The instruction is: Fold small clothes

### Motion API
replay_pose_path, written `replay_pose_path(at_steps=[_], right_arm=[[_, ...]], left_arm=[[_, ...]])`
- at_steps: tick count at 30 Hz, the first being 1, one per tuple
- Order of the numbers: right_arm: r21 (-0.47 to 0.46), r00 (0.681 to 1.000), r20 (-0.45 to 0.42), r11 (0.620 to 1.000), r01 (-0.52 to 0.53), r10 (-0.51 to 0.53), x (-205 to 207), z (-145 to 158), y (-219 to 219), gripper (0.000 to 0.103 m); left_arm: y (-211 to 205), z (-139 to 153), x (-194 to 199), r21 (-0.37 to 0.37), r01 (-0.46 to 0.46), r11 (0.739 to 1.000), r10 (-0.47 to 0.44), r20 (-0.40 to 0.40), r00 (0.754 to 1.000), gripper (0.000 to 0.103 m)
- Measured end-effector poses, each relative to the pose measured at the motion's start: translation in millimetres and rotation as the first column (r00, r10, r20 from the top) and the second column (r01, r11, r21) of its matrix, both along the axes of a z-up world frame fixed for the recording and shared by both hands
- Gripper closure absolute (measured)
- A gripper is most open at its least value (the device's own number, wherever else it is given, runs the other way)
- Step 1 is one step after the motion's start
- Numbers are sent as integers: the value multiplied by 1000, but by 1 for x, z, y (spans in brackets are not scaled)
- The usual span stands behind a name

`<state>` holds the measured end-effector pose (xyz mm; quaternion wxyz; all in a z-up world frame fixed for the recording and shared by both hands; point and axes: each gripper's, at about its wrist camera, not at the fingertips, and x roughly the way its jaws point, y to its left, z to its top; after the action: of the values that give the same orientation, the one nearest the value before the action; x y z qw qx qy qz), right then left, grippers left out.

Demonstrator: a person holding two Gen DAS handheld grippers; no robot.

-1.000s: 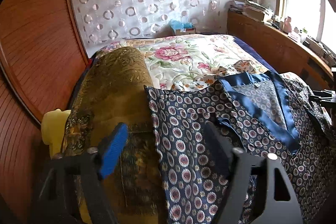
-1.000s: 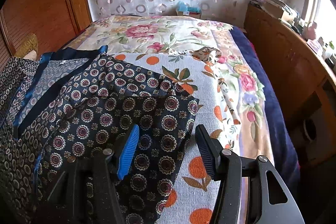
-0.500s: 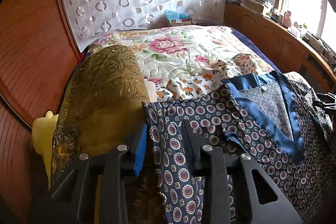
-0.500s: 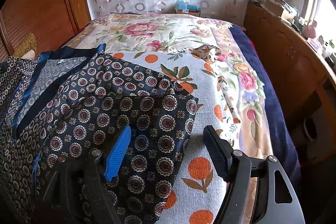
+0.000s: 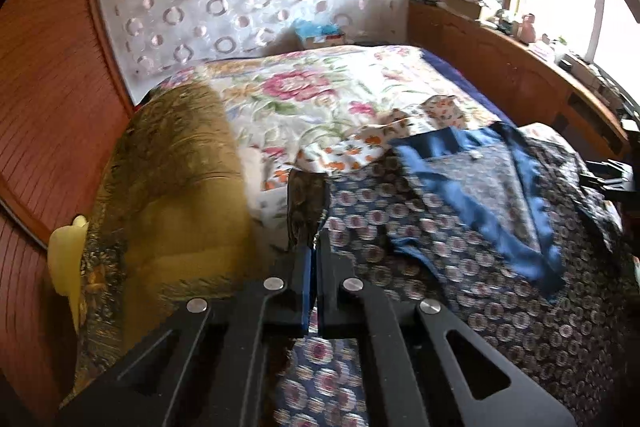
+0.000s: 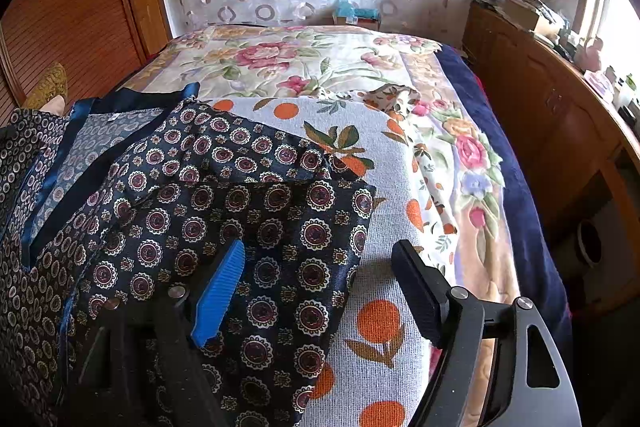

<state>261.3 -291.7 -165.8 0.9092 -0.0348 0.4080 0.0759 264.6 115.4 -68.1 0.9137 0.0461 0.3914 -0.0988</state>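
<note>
One garment matters here: a navy shirt (image 5: 460, 227) printed with small round medallions, with a plain blue satin collar band, spread open across the near part of the bed (image 6: 304, 67). It looks thin, silky and limp, so it will likely slide on itself, sag from any single hold and carry no crease on its own; edges, hems and corners are the sensible places to pinch, and both sides need lifting together to keep a fold square.

At the shirt's left edge, the left gripper (image 5: 314, 251) has its fingers pressed together on a raised flap of the patterned cloth, which stands up between the tips. On the other side, the shirt's outer corner (image 6: 360, 195) lies flat on a white cloth with oranges (image 6: 384, 163), and the right gripper (image 6: 320, 283) hovers over that corner with its jaws opening. The blue finger (image 6: 220, 291) sits above the fabric, the black one beyond its edge, over the orange print; nothing is pinched there yet.

Beside the left edge lies a gold patterned cushion (image 5: 176, 187), with a floral bedspread (image 5: 304, 95) beyond and a wooden counter (image 6: 540, 99) along the window.
</note>
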Motion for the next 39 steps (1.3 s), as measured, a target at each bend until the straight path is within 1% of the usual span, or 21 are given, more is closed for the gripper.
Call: replay_pose_path(at_steps=[3,6,9,11,12,13,14,15,16,19,22,24,28,30,34,39], right_arm=[[5,1000,-2,1000,-2,2,1,1,-1,24],[8,1000,-3,1000,-3,3,1,1,-1,24],[3,1000,-4,1000,-19,19,2,1,0,25],[5,999,5,999,-45,45,1,2,1,36],[12,998,7,998,-58,58,-1,3,2,49],[18,998,8,998,-67,67,-2,4,2,66],[36,996,5,995,-89,89,-3,5,4,76],[46,994,-1,993,-105,105,-5,5,6,93],[47,994,-2,993,-110,110,-6,5,7,96],[47,992,34,991,-127,125,-18,10,12,99],[58,983,112,987,-150,143,-41,28,15,99],[50,976,166,987,-154,144,-59,42,15,99],[40,960,241,987,-154,140,-95,65,11,100],[33,952,269,987,-157,142,-115,75,9,101],[24,939,311,986,-163,147,-157,82,6,101],[18,927,342,986,-168,152,-210,74,4,101]], left_arm=[[-11,5,-16,-68,37,997,-37,7,999,101],[-25,10,-36,-81,79,994,-77,37,996,101],[-31,13,-52,-98,102,990,-98,51,994,101],[-32,14,-60,-101,103,990,-98,55,994,101],[-31,13,-64,-105,102,989,-96,56,994,101],[-29,14,-69,-111,100,989,-94,57,994,101],[-28,14,-73,-114,96,989,-90,59,994,101],[-27,14,-77,-118,92,989,-85,62,994,101],[-24,17,-83,-123,88,989,-79,70,994,101],[-22,23,-96,-133,79,988,-67,96,993,101],[-17,32,-114,-137,67,988,-50,124,991,101],[-14,36,-122,-134,60,989,-42,138,990,101],[-7,47,-148,-137,46,990,-21,178,984,101],[-1,52,-163,-154,39,987,-7,205,979,101],[10,60,-194,-158,17,987,23,252,968,101],[33,59,-236,-179,-32,983,82,278,957,101]])
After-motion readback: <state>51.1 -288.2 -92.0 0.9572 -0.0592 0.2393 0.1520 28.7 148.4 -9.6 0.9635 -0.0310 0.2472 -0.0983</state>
